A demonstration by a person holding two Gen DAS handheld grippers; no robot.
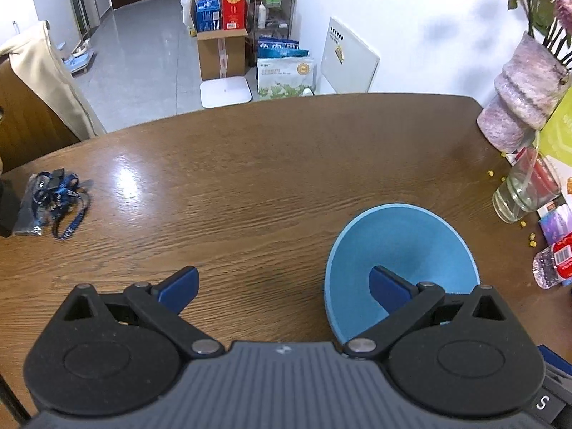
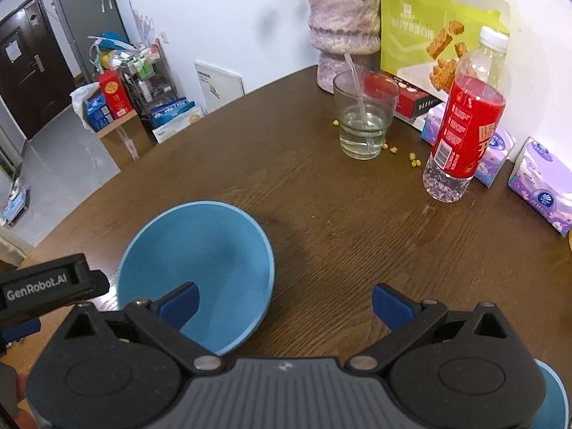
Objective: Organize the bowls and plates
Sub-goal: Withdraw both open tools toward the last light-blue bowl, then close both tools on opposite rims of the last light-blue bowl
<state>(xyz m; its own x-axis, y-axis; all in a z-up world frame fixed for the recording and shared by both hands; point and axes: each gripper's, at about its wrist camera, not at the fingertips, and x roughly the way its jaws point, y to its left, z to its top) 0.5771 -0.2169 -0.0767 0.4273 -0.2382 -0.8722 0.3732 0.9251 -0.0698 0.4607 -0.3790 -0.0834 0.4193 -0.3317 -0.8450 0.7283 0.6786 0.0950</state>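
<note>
Wooden table (image 1: 250, 164) is occupied by a blue bowl (image 1: 400, 246) near both grippers, left gripper (image 1: 284, 286) and right gripper (image 2: 286, 302), each spread wide and empty.

My table (image 2: 321, 214) is dark brown wood with a rounded edge. A blue bowl (image 2: 196, 268) sits on it, nearest to me. Beyond the bowl, toward the wall, stands a glass (image 2: 364, 118) of water with a straw, with yellow crumbs (image 2: 414, 161) scattered just beside it. Right of the glass stands a red-labelled bottle (image 2: 464, 125), then purple tissue packs (image 2: 540, 186). Behind the glass is a mottled pink vase (image 2: 343, 25). Far left of the bowl lies a blue lanyard (image 1: 60, 200).
</note>
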